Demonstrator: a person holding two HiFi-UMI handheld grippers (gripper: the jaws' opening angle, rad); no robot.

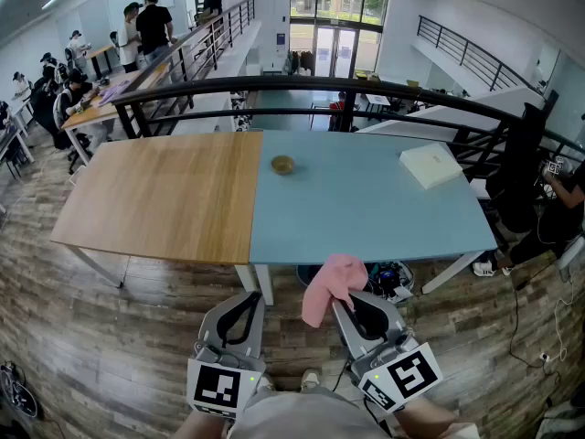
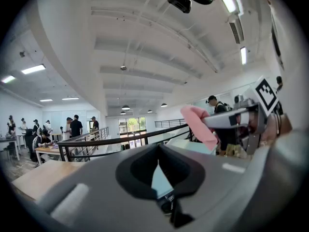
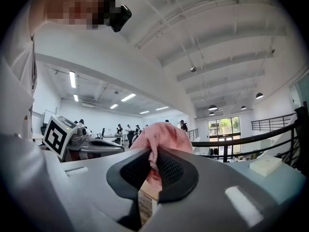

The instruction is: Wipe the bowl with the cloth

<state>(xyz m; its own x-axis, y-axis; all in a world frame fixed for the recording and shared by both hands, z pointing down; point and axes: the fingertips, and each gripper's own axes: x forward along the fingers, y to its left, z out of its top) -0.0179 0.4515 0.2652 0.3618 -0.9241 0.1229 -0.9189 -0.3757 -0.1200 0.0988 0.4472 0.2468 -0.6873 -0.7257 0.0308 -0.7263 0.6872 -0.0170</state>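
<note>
1. The bowl (image 1: 282, 165) is small and far off, so I cannot tell whether anything lies in it.
2. It stands on the blue half of the bench (image 1: 366, 218), with a white box (image 1: 430, 165) near the far right corner.
3. The right tool (image 3: 153, 163) is clamped on the pink cloth (image 1: 331, 286), which bunches above the jaws.
4. In the head view the cloth drapes over that tool's tips and hides them.
5. The left tool (image 2: 157, 161) is closed, with nothing between its jaws.
6. Both tools are over the wooden floor (image 1: 119, 337), short of the bench and well apart from the bowl.
</note>
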